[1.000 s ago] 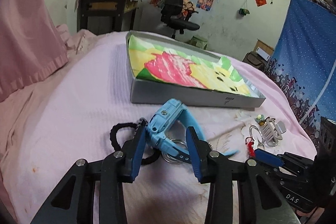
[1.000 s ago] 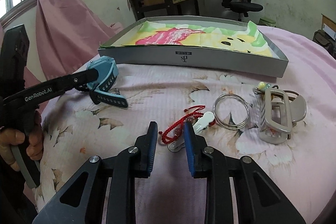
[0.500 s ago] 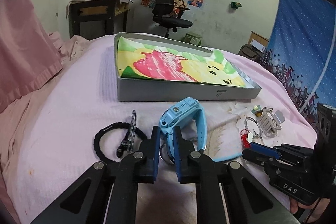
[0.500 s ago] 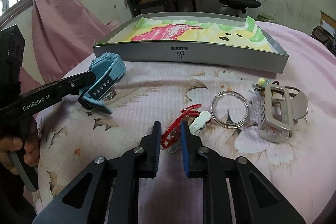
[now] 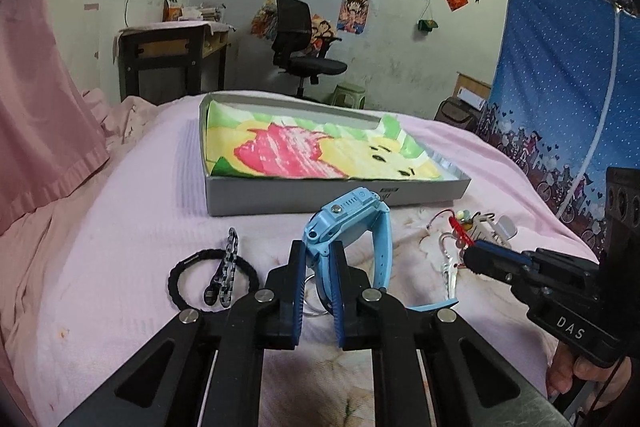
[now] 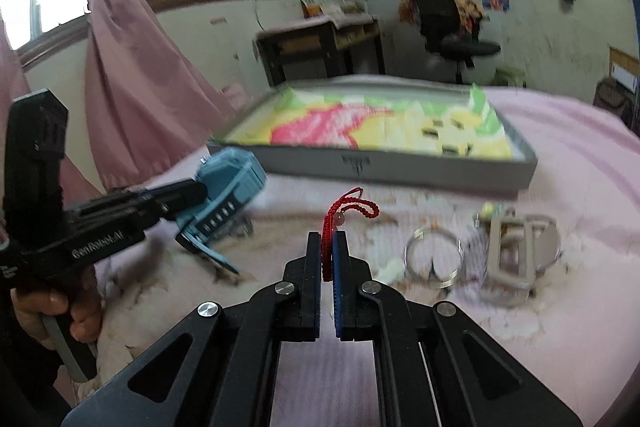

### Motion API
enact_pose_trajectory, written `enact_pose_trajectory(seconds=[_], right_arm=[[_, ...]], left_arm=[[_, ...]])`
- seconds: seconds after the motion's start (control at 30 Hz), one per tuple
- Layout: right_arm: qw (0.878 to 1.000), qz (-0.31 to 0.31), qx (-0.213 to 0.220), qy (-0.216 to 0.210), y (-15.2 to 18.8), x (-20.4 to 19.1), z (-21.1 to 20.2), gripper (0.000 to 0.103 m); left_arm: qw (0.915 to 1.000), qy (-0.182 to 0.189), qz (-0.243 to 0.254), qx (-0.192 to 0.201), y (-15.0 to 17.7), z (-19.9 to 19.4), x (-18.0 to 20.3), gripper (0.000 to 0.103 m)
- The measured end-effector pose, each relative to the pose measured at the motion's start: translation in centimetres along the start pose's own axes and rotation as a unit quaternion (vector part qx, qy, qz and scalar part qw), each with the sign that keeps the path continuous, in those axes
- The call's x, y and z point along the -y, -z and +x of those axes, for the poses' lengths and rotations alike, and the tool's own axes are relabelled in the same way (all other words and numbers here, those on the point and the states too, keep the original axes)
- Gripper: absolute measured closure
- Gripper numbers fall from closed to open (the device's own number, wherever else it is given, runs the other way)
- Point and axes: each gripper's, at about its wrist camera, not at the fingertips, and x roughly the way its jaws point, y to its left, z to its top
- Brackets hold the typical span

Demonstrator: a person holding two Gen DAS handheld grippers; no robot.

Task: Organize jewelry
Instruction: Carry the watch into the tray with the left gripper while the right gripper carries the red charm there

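Pink bedspread [image 5: 132,227] w/ grey tray [image 5: 280,195] behind: left gripper [image 5: 318,291] clamps stiff, light blue watch [image 5: 348,223] by its case, right gripper [image 6: 328,259] pinches limp red cord bracelet [image 6: 352,211], both lifted, 2 easy holds.

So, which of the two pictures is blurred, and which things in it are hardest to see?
Left wrist view: sharp; blue watch crisp. Right wrist view: motion blur; gray box, metal ring and gray hair claw smeared; right gripper and red cord clearer.
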Motion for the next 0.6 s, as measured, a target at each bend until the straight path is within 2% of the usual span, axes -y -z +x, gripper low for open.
enact_pose_trajectory(seconds=[0.37,0.6], right_arm=[[0.999,-0.030,0.033,-0.005,-1.7,-0.9,-0.9,0.098],[0.998,-0.040,0.039,-0.026,-5.9,-1.0,1.3,0.098]], left_arm=[[0.9991,0.005,-0.026,0.033,-1.6,-1.5,-0.4,0.092],[0.9966,-0.023,-0.067,0.041,-4.4,-0.6,-2.0,0.092]])
